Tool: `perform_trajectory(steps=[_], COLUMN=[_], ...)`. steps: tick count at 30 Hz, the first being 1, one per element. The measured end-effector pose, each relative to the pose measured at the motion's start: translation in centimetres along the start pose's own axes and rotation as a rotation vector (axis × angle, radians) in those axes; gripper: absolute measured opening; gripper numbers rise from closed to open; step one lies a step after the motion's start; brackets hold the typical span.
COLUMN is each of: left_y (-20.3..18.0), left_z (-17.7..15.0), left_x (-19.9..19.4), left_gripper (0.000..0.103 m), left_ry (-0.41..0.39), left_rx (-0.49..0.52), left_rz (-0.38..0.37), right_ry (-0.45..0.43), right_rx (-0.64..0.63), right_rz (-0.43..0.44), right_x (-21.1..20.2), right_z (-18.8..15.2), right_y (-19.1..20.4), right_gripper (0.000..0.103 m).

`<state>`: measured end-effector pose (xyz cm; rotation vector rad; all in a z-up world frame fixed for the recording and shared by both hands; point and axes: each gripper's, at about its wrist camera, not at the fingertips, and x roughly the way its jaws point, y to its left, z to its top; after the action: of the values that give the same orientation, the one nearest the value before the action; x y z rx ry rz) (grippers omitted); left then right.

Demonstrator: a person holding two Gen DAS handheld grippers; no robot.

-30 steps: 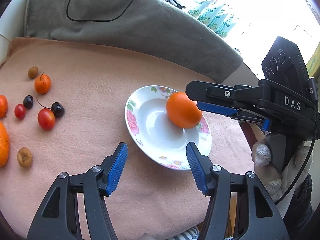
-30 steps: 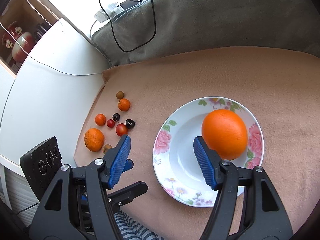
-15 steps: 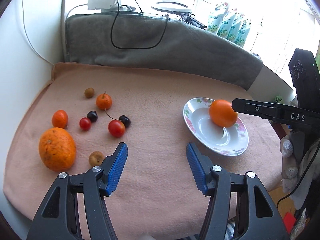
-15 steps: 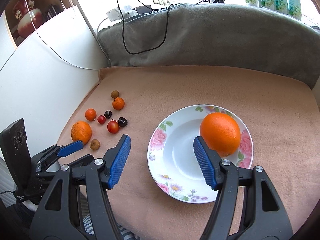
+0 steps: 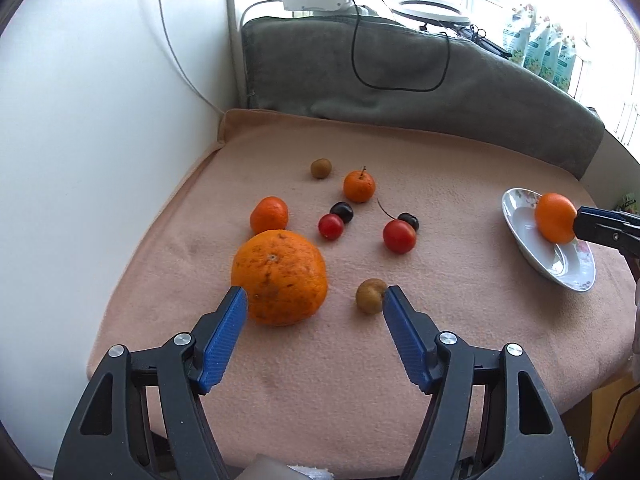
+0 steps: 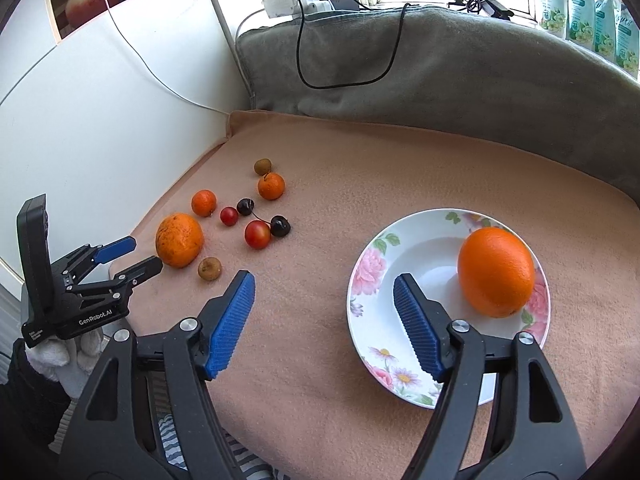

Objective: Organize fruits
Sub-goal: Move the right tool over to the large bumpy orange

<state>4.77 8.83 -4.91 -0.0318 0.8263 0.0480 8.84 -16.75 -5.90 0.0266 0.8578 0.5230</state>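
Small brown fruit (image 5: 370, 296) crowds the big orange (image 5: 279, 278) between opening fingers (image 5: 224, 336)

The soft peach-pink cloth (image 6: 360, 184) is plain. The round white plate (image 6: 370, 276) has pink flowers and green leaves around its rim. The smooth orange fruit (image 6: 496, 272) on it is bright orange. The big speckled orange (image 5: 279, 276) has dark spots. The small round cherries (image 5: 398, 235) are red and almost black. The ribbed fingers (image 5: 224, 336) are blue.
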Motion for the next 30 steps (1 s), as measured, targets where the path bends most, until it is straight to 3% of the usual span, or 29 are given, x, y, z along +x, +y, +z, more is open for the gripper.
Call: perform_trajectory(steps=[8, 12, 21, 30], left_y=[3.7, 4.0, 3.6, 5.5], left_z=[-1.1, -1.3, -0.6, -0.9], left_x=[0.8, 0.9, 1.6, 2.4], left_gripper=[0.070, 0.070, 0.070, 0.070], left_ry=[0.060, 0.062, 0.053, 0.088], left_rx=[-0.076, -0.091, -0.074, -0.199], left_rz=[-0.007, -0.035, -0.068, -0.174], right_ry=[0.025, 0.025, 0.062, 0.153], right_rx=[-0.038, -0.062, -0.069, 0.004], right_rz=[0.044, 0.076, 0.175, 0.292], right_x=[1.4, 2.0, 4.1, 7.9], right_z=[0.6, 1.1, 2.5, 4.0], right_y=[2.2, 3.6, 6.5, 7.1], right_gripper=[0.075, 0.090, 0.090, 0.090])
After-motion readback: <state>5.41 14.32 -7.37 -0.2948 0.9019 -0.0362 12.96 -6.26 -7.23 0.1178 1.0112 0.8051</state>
